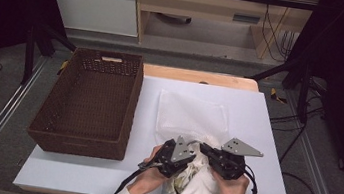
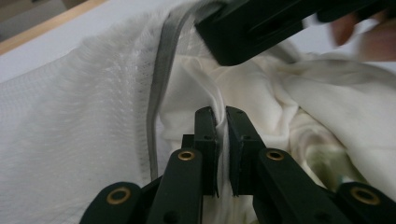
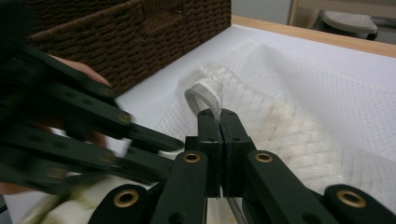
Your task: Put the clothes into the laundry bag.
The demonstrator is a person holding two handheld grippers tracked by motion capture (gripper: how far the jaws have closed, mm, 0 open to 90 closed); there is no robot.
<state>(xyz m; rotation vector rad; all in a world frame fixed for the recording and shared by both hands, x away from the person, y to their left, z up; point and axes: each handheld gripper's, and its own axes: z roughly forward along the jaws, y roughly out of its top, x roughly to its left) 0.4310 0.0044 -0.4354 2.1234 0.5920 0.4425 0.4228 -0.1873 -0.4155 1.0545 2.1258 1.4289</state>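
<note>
At the near edge of the white bench (image 1: 265, 139), beside the brown wicker basket (image 1: 88, 101), my left gripper (image 2: 222, 116) pinches a fold of cream cloth (image 2: 261, 93) at the mesh laundry bag's (image 1: 190, 114) mouth while my right gripper (image 3: 219, 116) clamps the bag's grey rim (image 3: 201, 99).

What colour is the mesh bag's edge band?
Grey, against the white mesh bag; the edge band shows best in the left gripper view.

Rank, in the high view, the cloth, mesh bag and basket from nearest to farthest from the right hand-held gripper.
1. Cloth, directly below the right hand-held gripper.
2. Mesh bag, just beyond, its rim pinched.
3. Basket, far left.
</note>
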